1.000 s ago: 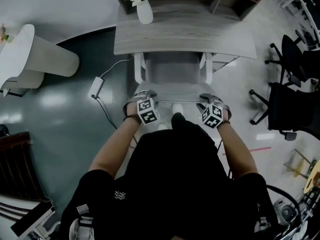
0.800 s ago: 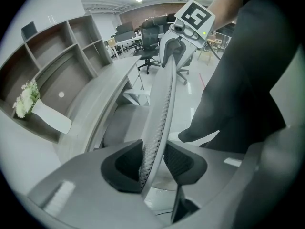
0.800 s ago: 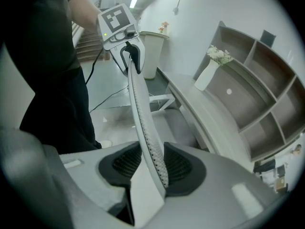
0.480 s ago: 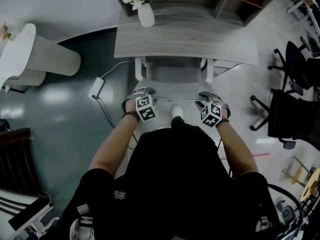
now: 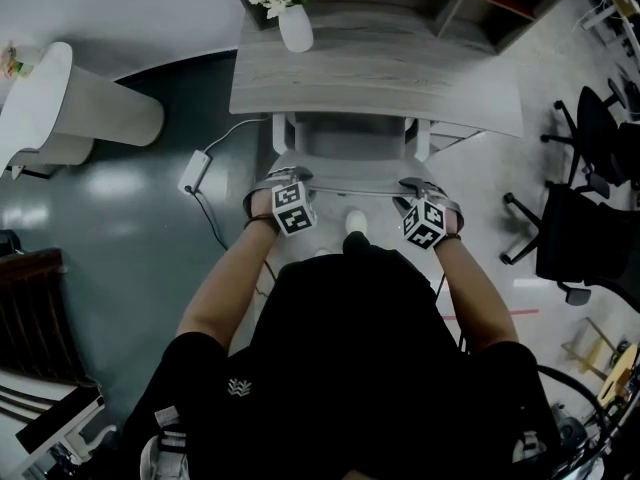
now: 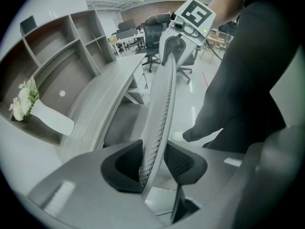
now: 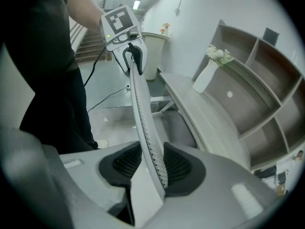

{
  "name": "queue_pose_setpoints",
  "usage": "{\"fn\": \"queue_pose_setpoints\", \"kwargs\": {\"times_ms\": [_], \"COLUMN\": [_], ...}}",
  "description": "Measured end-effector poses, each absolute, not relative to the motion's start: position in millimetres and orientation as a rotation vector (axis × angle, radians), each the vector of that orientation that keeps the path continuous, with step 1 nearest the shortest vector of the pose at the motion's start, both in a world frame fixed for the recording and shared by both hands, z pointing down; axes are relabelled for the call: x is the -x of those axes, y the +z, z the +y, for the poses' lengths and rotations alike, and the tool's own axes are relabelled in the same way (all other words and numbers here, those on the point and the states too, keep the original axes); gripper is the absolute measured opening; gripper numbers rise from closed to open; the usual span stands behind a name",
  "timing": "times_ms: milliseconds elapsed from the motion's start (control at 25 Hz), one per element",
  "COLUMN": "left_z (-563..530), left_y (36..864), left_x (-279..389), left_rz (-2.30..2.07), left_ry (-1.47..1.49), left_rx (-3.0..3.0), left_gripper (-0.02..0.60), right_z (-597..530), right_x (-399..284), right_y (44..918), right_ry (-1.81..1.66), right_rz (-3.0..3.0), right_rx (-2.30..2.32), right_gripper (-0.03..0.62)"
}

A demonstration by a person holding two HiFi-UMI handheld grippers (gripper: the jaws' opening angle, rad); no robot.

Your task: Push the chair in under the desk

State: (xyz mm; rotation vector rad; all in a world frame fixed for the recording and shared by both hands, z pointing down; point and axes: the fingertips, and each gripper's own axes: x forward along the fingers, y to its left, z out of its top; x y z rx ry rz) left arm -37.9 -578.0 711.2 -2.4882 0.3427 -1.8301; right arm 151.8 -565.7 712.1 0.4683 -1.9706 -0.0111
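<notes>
Head view steeply down; 2 gripper views close; all share desk.

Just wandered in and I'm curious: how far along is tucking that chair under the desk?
Done: the left gripper and right gripper are each clamped on the top edge of the chair's backrest, and the front of the seat is beneath the desk. In hand: the push. Left: the rear of the seat and both armrests show outside the desk edge, so it needs more pushing.

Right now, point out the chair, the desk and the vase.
chair (image 5: pixel 345 176), head view, on its backrest.
desk (image 5: pixel 400 78), head view, on the bare tabletop.
vase (image 5: pixel 296 30), head view, on its white body.
</notes>
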Motion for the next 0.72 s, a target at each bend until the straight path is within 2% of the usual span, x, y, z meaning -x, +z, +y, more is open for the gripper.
{"fn": "queue_pose_setpoints", "kwargs": {"times_ms": [280,720], "left_z": [-581.4,-575.2], "left_y": [714.5,706.7], "left_x": [37.7,37.8], "left_rz": [0.32,0.42], "left_ry": [-1.855,-1.805], "left_rx": [2.464,2.559], "left_gripper": [0.146,0.164], "right_z": [-568.7,-562.2], "right_x": [-153.1,-148.1], "right_y": [712.4,703.3], "right_ry": [-0.043,0.136], "right_rz": [-1.976,-2.052], "right_rx": [-0.464,-0.468], "right_gripper": [0.144,0.162]}}
